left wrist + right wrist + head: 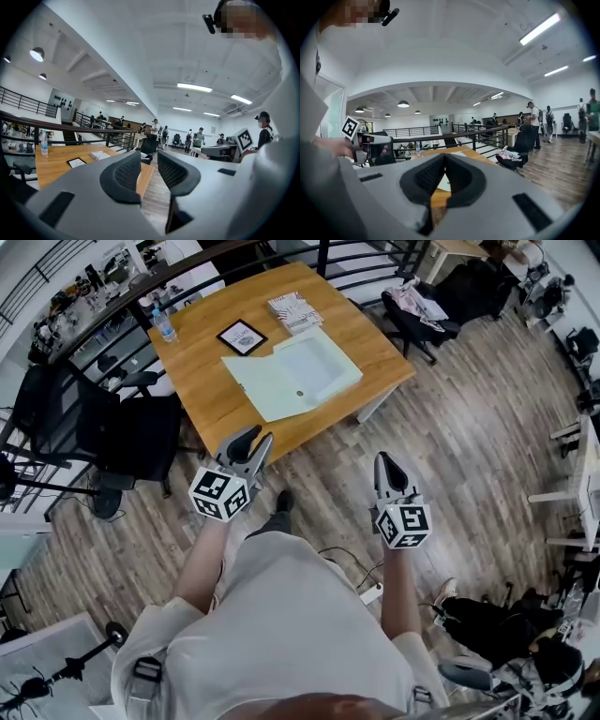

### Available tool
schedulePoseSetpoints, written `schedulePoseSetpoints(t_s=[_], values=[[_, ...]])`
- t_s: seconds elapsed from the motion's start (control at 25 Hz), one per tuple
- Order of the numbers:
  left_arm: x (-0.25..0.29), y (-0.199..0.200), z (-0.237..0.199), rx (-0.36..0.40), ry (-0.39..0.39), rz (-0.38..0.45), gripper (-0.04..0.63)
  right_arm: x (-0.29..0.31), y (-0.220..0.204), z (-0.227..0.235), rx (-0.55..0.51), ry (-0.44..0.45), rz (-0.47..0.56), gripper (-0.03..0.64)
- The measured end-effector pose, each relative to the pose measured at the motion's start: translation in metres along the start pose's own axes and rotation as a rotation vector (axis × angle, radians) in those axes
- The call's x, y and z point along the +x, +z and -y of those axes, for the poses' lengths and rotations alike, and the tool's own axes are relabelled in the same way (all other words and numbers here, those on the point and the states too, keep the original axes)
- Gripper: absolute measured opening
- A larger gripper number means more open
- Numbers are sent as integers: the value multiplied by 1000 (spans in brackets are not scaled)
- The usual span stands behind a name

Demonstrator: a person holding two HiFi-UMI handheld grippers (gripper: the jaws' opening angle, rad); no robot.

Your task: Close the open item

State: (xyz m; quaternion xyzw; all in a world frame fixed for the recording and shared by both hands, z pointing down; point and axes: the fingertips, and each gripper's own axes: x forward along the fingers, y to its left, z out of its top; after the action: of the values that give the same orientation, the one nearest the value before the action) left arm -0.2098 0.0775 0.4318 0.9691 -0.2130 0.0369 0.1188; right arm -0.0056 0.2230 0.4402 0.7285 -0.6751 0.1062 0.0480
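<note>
In the lower middle of the head view, the person wears a pale short-sleeved shirt [281, 615] with a dark strap [145, 676] and buckle at each shoulder. A dark shoe [284, 501] shows just above the shirt. The left gripper [260, 437] and the right gripper [383, 459] have light grey bodies and black curved jaws, and each carries a white cube [218, 493] printed with black square markers. In the gripper views each body fills the lower frame as a smooth grey shell with dark rectangular slots [56, 208], and the black pads [124, 176] have a fine mesh-like texture.
</note>
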Motion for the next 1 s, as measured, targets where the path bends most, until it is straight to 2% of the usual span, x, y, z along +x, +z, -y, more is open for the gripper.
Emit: schedulePoseSetpoints(t_s=[0.32,0.6,1.0], values=[[67,15,-60,-10,-19,-21,107,82,16,22,11,-13,-10,3],[116,30,-97,-17,-65,-37,104,137,30,31,5,-29,-25,3],[160,33,-135,-21,-115,-67,100,184,33,42,11,-57,-42,3]])
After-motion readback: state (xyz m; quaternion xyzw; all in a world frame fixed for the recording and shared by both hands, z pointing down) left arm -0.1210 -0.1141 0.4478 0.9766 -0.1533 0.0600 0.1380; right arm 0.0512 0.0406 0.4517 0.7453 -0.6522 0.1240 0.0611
